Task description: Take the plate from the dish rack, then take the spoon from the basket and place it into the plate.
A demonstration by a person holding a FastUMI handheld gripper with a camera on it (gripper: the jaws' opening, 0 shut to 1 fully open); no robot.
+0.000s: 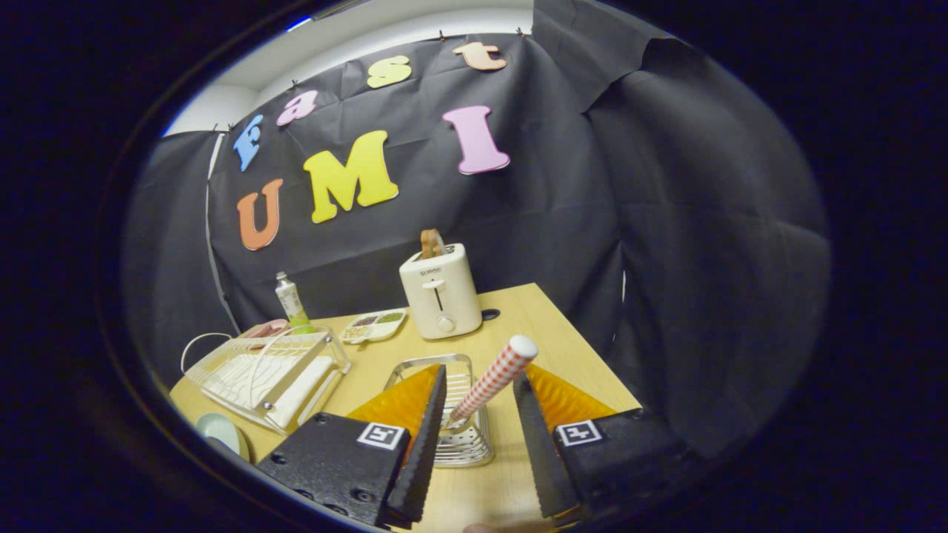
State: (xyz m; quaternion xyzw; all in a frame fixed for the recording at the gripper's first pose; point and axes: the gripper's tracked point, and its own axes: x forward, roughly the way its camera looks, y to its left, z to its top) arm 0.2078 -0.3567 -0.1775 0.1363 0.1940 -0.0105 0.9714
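Between my claw's fingers stands the spoon, its checked handle tilted up and away with the white end pointing toward the toaster. My claw is spread wide, and I see a gap on either side of the handle, so neither finger presses on it. The spoon's lower end sits in the basket, a wire one resting on the tabletop just ahead of the fingers; the near finger on my left covers part of its rim.

Left of the basket lies the rack, a pale wire frame over a tray, with a thin loop of wire rising from its far side. Nearer to me than the rack, close to the tabletop's front corner, I see the plate, a small pale green dish lying flat on the wood and well apart from the spoon. I can make out only part of it.

Beyond the basket the toaster stands upright against the black cloth wall, with a brown slice poking out of its slot. Beside it, toward the rack, rests a divided dish holding dark and green bits. A tube with a pale cap stands behind the rack's far end.
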